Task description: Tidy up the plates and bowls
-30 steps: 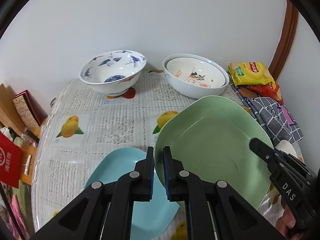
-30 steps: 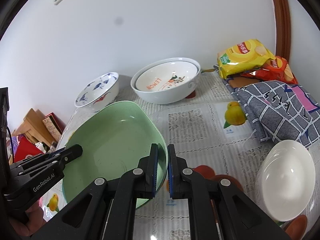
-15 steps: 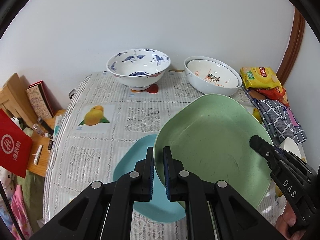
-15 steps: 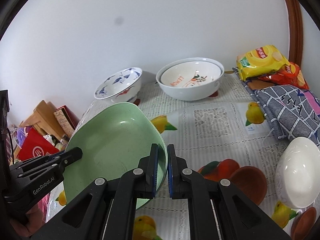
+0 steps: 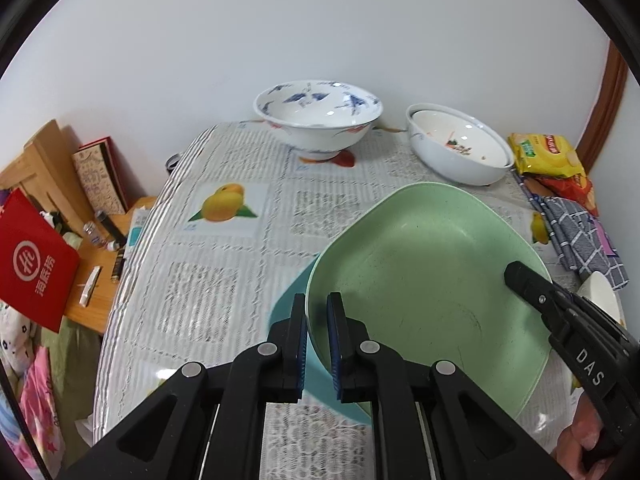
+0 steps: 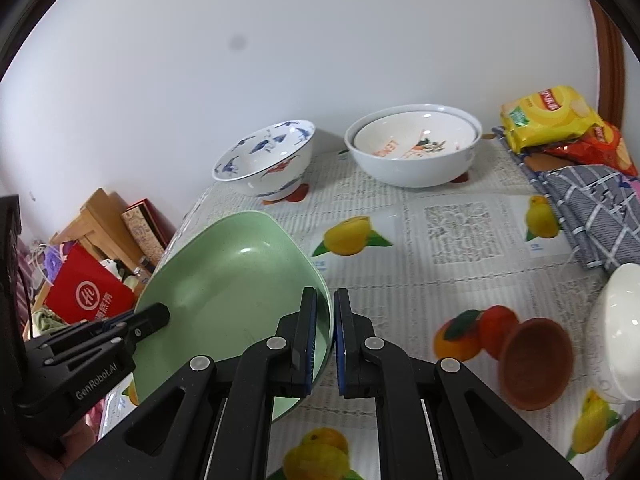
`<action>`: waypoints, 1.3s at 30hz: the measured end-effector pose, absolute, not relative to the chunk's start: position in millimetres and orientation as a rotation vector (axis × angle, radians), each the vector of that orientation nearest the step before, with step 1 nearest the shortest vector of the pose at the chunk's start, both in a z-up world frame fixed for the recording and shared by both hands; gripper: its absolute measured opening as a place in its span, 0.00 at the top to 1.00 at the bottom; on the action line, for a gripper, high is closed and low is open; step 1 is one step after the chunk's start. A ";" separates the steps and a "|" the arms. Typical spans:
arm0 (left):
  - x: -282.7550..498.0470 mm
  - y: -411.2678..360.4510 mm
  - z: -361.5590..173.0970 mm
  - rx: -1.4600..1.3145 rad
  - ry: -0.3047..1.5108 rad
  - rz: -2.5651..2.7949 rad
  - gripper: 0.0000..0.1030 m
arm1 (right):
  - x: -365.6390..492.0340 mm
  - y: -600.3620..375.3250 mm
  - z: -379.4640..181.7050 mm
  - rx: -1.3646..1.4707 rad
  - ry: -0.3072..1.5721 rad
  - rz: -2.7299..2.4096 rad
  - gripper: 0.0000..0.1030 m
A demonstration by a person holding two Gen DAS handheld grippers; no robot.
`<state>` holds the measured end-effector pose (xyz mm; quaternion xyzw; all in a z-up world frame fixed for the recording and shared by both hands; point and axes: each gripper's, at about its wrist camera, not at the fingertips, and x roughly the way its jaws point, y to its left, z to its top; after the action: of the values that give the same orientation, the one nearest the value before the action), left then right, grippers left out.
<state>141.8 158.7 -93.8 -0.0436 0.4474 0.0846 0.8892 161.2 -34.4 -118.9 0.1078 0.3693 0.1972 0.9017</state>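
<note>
I have both tongs, left [image 5: 317, 320] and right [image 6: 325, 316], clamped on opposite rims of the green plate [image 5: 424, 280], held above the blue plate [image 5: 288, 304]. Next: lower squarely, release.

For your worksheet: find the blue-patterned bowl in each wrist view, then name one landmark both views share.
Left wrist: blue-patterned bowl at top centre, by the wall.
Right wrist: same bowl at upper left of centre, left of the nested white bowls.
Shared landmark: the green plate, gripped by both grippers.
</note>
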 end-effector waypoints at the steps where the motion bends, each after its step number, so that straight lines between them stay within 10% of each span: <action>1: 141.5 161.3 -96.0 -0.094 0.934 0.180 0.90 | 161.6 -31.8 -120.7 0.224 0.766 0.416 0.92; 39: 151.1 179.3 -152.2 -0.105 1.030 0.241 0.88 | 183.5 6.5 -168.2 0.169 0.752 0.440 0.85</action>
<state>151.1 179.3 -152.2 -0.0500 0.4912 0.1148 0.8620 183.5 6.5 -168.2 0.0820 0.3636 0.2128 0.9032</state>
